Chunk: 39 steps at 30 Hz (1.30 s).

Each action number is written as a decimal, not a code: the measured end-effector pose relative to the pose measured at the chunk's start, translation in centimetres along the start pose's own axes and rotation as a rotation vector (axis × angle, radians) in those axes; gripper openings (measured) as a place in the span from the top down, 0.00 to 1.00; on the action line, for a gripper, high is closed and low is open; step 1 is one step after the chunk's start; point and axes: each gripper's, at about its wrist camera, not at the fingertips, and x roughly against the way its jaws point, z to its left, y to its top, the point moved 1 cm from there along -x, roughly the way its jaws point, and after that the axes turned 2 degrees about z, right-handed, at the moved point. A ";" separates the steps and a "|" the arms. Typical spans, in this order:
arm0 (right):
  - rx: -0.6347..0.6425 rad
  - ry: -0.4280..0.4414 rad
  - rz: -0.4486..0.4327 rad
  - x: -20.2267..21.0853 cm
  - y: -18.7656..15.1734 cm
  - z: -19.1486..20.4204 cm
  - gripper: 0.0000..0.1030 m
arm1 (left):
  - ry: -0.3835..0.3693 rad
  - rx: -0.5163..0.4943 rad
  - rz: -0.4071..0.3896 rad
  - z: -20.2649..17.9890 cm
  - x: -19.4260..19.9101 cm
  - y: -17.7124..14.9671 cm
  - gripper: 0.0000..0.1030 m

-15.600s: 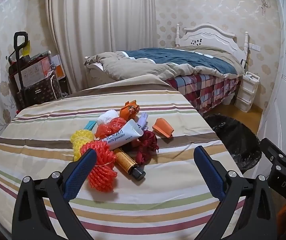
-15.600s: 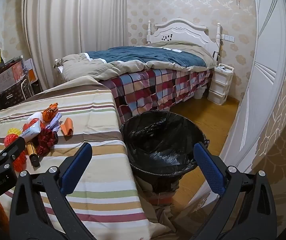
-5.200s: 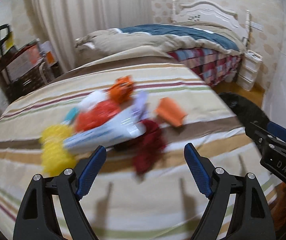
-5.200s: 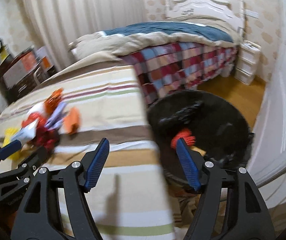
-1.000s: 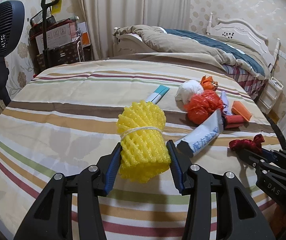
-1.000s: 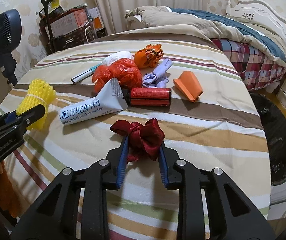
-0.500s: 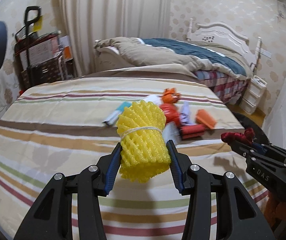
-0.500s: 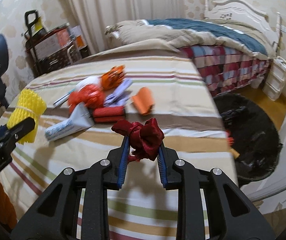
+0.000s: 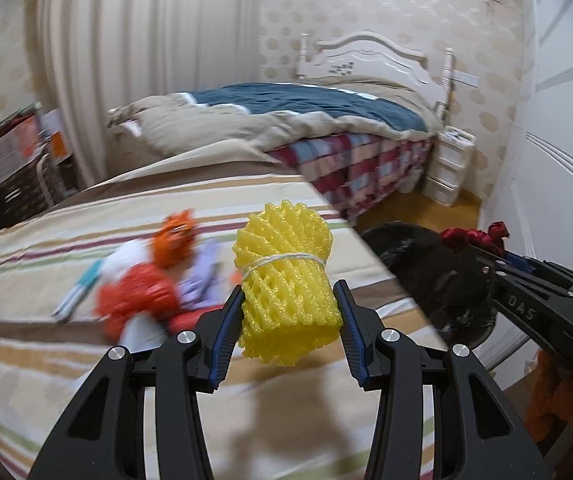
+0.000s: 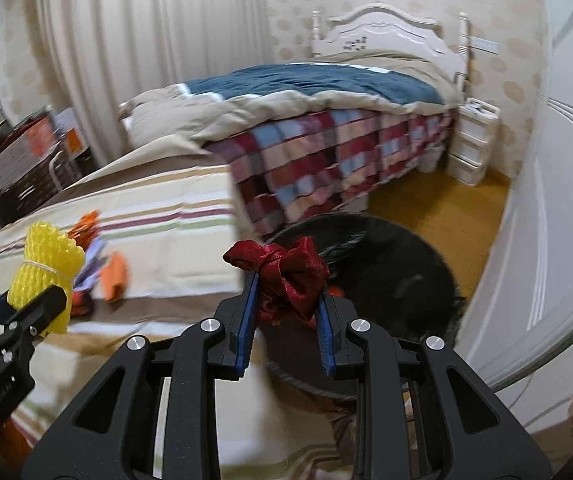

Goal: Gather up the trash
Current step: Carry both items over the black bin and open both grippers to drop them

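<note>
My left gripper point(image 9: 288, 312) is shut on a yellow foam net roll point(image 9: 286, 276) tied with white string, held above the striped table point(image 9: 86, 380). The roll also shows in the right wrist view point(image 10: 46, 268). My right gripper point(image 10: 285, 304) is shut on a dark red ribbon bow point(image 10: 286, 272), held over the near edge of the black-lined trash bin point(image 10: 398, 280). The bow point(image 9: 474, 236) and bin point(image 9: 426, 268) show at right in the left wrist view. Blurred trash stays on the table: an orange-red bag point(image 9: 138, 300), an orange wrapper point(image 9: 178, 232), an orange piece point(image 10: 114, 276).
A bed with a blue and plaid cover point(image 10: 326, 120) stands behind the table. A white drawer unit point(image 10: 470, 144) sits by the headboard. A white door point(image 10: 558, 200) is at right. A cart with boxes point(image 9: 6, 168) stands at far left.
Both grippers have swung right with their loads, away from the trash pile. The bin now lies directly under the red bow. The view is motion-blurred.
</note>
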 end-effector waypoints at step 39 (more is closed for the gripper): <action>-0.107 -0.153 0.038 -7.3 1.5 -9.6 0.57 | -0.037 -0.138 0.113 -10.3 -11.7 4.1 0.39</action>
